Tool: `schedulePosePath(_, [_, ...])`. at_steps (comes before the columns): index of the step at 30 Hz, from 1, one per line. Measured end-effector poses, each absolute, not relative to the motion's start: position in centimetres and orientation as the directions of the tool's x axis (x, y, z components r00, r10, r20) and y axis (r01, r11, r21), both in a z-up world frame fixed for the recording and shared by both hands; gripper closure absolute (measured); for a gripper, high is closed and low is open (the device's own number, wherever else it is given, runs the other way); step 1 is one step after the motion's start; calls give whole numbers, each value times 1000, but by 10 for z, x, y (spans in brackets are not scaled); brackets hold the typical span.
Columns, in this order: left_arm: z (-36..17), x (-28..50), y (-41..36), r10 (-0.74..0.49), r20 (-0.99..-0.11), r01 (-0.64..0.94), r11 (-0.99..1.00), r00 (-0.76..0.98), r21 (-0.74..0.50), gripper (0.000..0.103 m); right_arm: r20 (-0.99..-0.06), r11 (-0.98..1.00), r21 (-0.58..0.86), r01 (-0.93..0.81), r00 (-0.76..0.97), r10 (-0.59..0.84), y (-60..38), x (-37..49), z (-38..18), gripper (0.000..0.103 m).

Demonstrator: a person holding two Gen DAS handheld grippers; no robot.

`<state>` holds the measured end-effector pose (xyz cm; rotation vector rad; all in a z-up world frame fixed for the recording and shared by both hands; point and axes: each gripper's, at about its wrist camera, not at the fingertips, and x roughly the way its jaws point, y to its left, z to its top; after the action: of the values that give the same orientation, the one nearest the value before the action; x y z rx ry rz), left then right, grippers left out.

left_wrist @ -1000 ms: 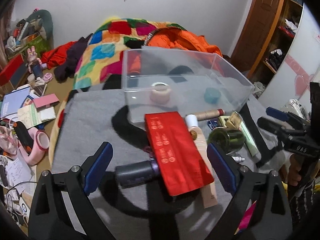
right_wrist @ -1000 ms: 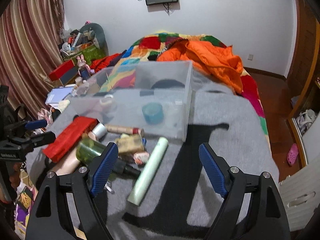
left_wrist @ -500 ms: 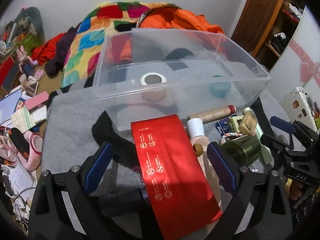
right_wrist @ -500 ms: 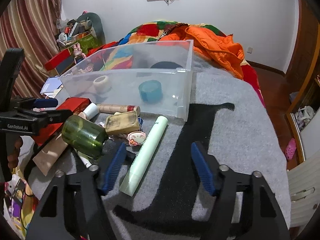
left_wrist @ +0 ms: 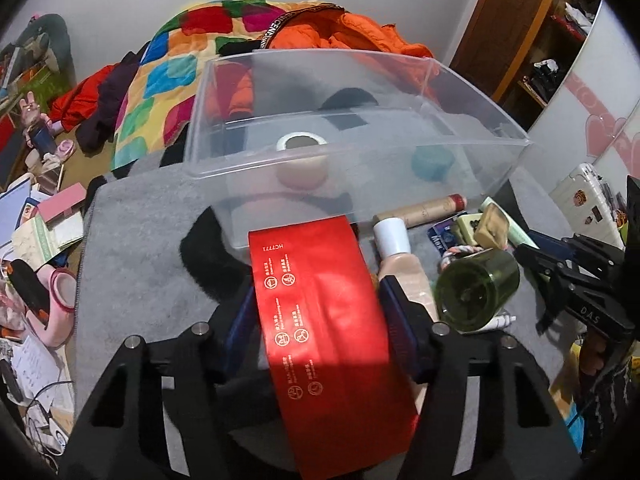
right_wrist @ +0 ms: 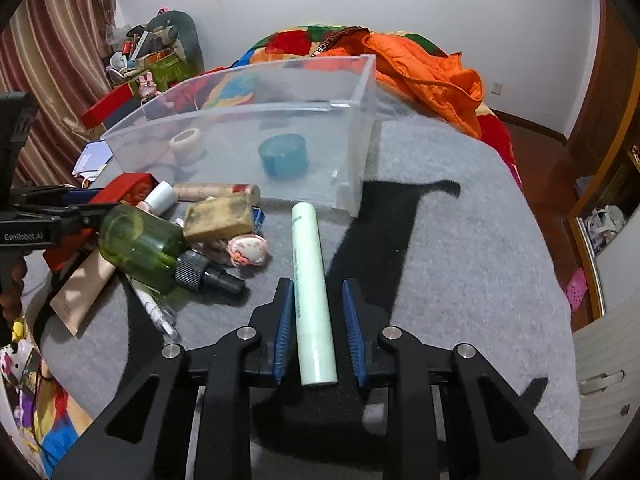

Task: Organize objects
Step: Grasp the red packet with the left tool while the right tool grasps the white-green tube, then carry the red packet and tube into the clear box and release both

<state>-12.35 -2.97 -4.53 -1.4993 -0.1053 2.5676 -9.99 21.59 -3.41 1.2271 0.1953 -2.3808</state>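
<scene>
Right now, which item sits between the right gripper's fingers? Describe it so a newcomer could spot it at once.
Start at the clear plastic bin on the grey blanket. Just in front of its near corner lies a pale green tube, running back between the blue pads of the right gripper. It is the only long, mint-coloured cylinder, apart from the clutter.

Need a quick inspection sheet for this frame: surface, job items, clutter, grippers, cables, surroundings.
Surface: grey blanket with black patches, over a bed.
Job's things: clear bin holding a tape roll and a teal roll; red box; pale green tube.
Clutter: green bottle, pink bottle, cardboard tube and small bits beside the bin.
Grippers: left hand-held gripper has just been closing, pads against the red box's sides; right hand-held gripper has just been closing around the green tube, right pad short of it.
Cables: loose wires on the floor.
Surroundings: orange jacket, patchwork quilt, floor piles.
</scene>
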Motion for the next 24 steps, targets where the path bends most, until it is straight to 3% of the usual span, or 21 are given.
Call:
schedulePosePath(7, [-47,-137,-30,189,-872,-83,-982,-452,-170,42,-792,-880,84,468,-505,-343,210,-102,-34,80])
schedulePosePath(10, [-49,-139,-30,184,-867,-74,-983,-463,-168,42,-789,-881,83,466,-509,-344,210,-101,-35,89])
schedulePosePath(15, [-46,-127,-33,181,-849,-59,-983,-496,-175,48,-784,-878,120,464,-497,-370,220,-101,-34,89])
schedulePosePath(24, [-24,-103,-43,183,-801,-29,-979,-570,-204,49,-754,-873,153,463,-517,-406,228,-92,-19,89])
